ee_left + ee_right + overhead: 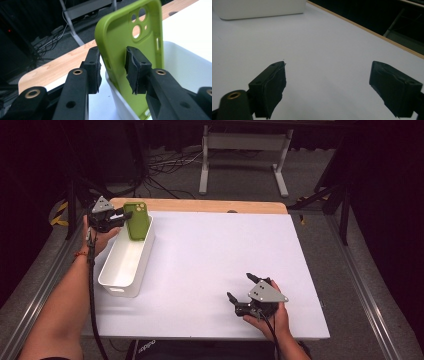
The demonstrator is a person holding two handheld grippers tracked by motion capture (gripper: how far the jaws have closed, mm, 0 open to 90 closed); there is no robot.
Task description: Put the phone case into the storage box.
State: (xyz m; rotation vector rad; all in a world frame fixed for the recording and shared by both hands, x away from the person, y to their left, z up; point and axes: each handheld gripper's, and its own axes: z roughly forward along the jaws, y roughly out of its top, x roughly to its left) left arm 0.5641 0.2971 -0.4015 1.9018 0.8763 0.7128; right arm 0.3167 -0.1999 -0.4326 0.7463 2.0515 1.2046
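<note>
A green phone case [137, 222] stands upright at the far end of a white bin [120, 289], leaning on its rim. In the left gripper view the case [117, 32] shows its hollow side with the camera holes, its lower end inside the bin [182, 67]. My left gripper [122, 213] reaches in from the left at the case's edge. That edge sits between its jaws [112, 50], and the pads stand a little apart from it. My right gripper [239, 286] rests on the white table near the front right. Its jaws [327, 70] are spread wide with nothing between them.
The white tabletop [210, 255] has a wooden strip [200, 206] along its far edge. Behind it are a metal stand [245, 150] and cables on the floor. The bin's end [259, 8] appears far off in the right gripper view.
</note>
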